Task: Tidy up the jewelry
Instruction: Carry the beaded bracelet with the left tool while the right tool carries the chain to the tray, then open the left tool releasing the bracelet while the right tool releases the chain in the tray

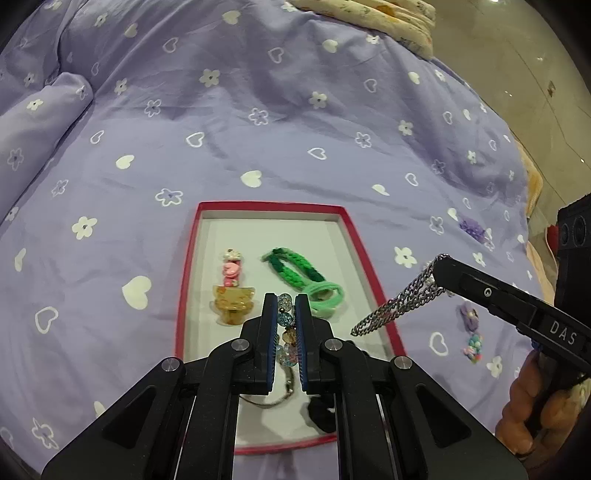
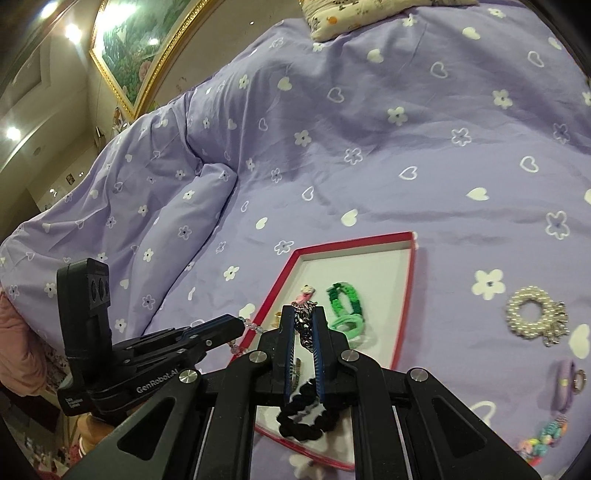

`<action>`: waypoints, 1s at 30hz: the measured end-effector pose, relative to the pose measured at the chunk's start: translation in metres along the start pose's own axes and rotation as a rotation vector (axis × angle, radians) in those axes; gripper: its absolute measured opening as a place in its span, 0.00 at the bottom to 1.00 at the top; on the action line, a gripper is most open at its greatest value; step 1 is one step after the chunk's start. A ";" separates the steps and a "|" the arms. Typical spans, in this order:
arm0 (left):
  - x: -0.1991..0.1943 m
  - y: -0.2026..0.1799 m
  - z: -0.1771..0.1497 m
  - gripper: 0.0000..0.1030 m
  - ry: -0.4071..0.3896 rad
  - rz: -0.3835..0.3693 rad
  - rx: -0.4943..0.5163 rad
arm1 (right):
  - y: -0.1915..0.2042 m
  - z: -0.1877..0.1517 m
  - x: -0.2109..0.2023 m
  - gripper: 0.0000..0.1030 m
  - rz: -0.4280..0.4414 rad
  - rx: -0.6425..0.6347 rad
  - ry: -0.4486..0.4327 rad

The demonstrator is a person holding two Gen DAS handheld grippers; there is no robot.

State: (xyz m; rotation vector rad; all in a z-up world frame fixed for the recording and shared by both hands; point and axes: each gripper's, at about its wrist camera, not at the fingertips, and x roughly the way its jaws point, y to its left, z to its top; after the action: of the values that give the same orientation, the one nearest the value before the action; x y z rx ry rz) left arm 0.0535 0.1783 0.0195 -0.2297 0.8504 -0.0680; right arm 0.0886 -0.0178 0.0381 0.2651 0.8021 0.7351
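— Left gripper (image 1: 285,314)?
— Clamped on a beaded bracelet (image 1: 286,332), held above the red-rimmed tray (image 1: 373,273).
— Right gripper (image 2: 304,321)?
— Pinching a silver chain (image 1: 395,306), dangling over the tray's right rim.
— Inside the tray?
— Pink charm (image 1: 232,271), amber charm (image 1: 233,304), green braided band (image 1: 295,271), mint hair tie (image 1: 325,297), black scrunchie (image 2: 308,419).
— Outside, on the purple bedspread (image 1: 258,110)?
— Pearl scrunchie (image 2: 533,312), purple keychain (image 2: 565,387) to the right.

A purple flower-and-heart printed bed cover (image 1: 258,122) spreads wide; a floral pillow (image 1: 373,14) lies at its far edge; a gilt-framed painting (image 2: 129,48) hangs behind.
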 end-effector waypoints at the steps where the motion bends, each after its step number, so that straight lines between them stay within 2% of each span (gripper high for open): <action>1: 0.002 0.002 0.000 0.08 0.001 0.003 -0.004 | 0.001 0.000 0.004 0.08 0.001 0.001 0.004; 6: 0.015 0.015 0.001 0.08 0.013 0.017 -0.028 | -0.003 -0.003 0.026 0.08 -0.007 0.010 0.039; 16: 0.051 0.039 -0.010 0.08 0.084 0.068 -0.066 | -0.028 -0.026 0.065 0.08 -0.061 0.049 0.146; 27: 0.075 0.050 -0.022 0.08 0.162 0.082 -0.101 | -0.033 -0.039 0.083 0.09 -0.091 0.033 0.229; 30: 0.074 0.050 -0.023 0.08 0.162 0.085 -0.098 | -0.034 -0.039 0.084 0.13 -0.094 0.031 0.235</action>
State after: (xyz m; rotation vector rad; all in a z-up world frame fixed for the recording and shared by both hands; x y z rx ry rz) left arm 0.0836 0.2121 -0.0607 -0.2824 1.0252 0.0346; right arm 0.1167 0.0128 -0.0513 0.1695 1.0422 0.6734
